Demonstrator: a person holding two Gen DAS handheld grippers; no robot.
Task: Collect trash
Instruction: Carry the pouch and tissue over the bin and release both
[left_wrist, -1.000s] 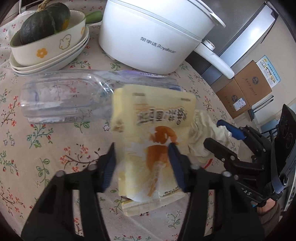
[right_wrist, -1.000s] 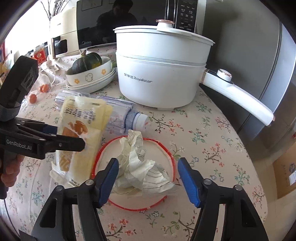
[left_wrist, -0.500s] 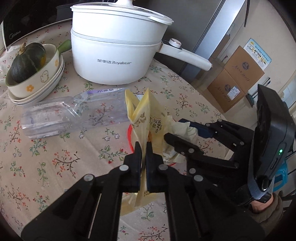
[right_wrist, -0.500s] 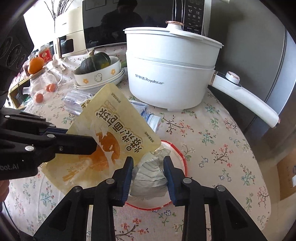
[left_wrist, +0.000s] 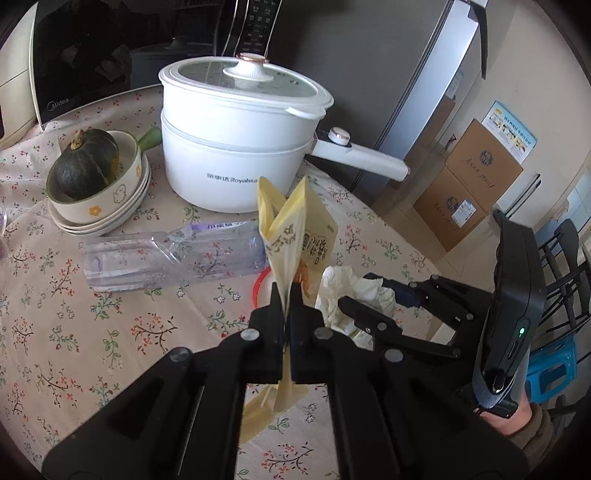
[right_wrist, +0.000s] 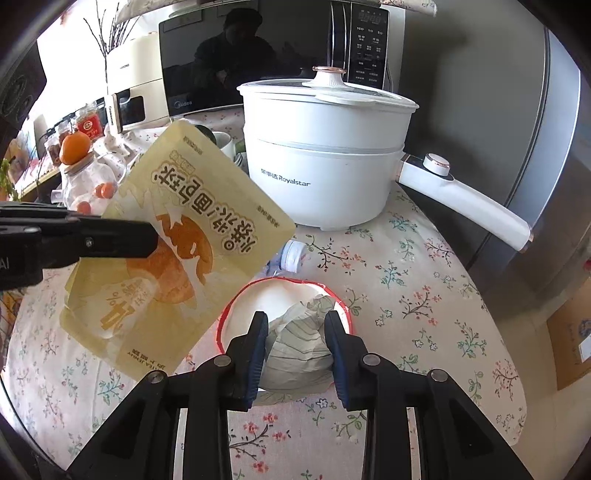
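1. The left gripper (left_wrist: 287, 295) is clamped on a yellow snack pouch (right_wrist: 177, 251), held clear above the floral tablecloth (left_wrist: 110, 332)
2. The right gripper (right_wrist: 295, 325) pinches a crumpled paper wad (right_wrist: 299, 343) over a red-rimmed white plate (right_wrist: 273, 295); the wad may still touch the plate
3. An empty clear bottle (left_wrist: 166, 254) lies on its side in front of the white electric pot (left_wrist: 236, 147)

A yellow snack pouch (right_wrist: 177, 258) hangs tilted above the table; crumpled white paper (right_wrist: 299, 343) sits over a red-rimmed plate (right_wrist: 236, 299).
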